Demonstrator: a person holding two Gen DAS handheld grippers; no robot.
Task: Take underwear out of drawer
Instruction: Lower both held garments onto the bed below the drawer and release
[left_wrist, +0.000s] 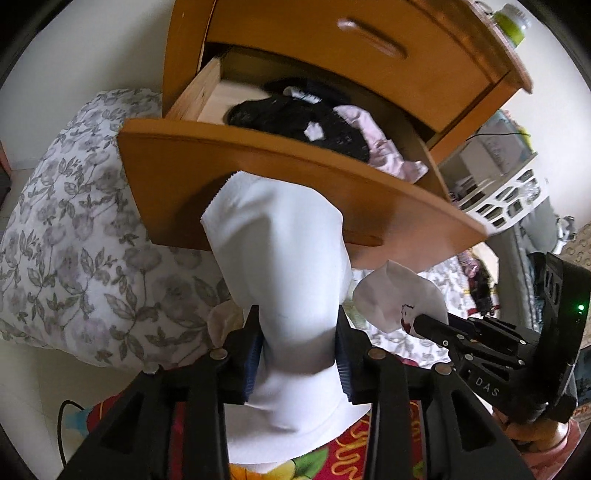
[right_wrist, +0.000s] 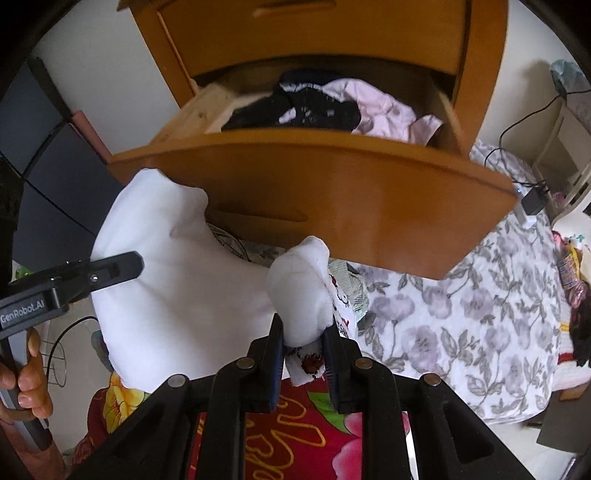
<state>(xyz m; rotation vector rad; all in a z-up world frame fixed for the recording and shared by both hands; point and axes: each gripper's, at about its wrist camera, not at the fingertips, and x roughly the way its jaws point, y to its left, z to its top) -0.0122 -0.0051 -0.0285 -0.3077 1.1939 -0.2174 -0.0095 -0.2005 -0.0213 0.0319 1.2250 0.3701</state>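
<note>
The wooden nightstand's lower drawer (left_wrist: 295, 173) (right_wrist: 332, 184) stands pulled out. Inside lie black lace underwear (left_wrist: 295, 118) (right_wrist: 295, 110) and a pale pink garment (left_wrist: 373, 144) (right_wrist: 380, 110). In front of and below the drawer, my left gripper (left_wrist: 298, 332) (right_wrist: 129, 266) is shut on a large white underwear piece (left_wrist: 273, 240) (right_wrist: 177, 277). My right gripper (right_wrist: 304, 332) (left_wrist: 424, 323) is shut on a smaller white piece with a red cartoon print (right_wrist: 303, 280) (left_wrist: 395, 295). Whether the two white pieces are joined is unclear.
Grey-flowered bedding (left_wrist: 74, 240) (right_wrist: 443, 314) lies under and beside the drawer. A red flowered cloth (right_wrist: 295, 443) is beneath the grippers. A white slotted basket (left_wrist: 498, 199) sits at the right, a green bottle (left_wrist: 511, 22) is on the nightstand top, and a charger with cables (right_wrist: 532, 199) lies on the bed.
</note>
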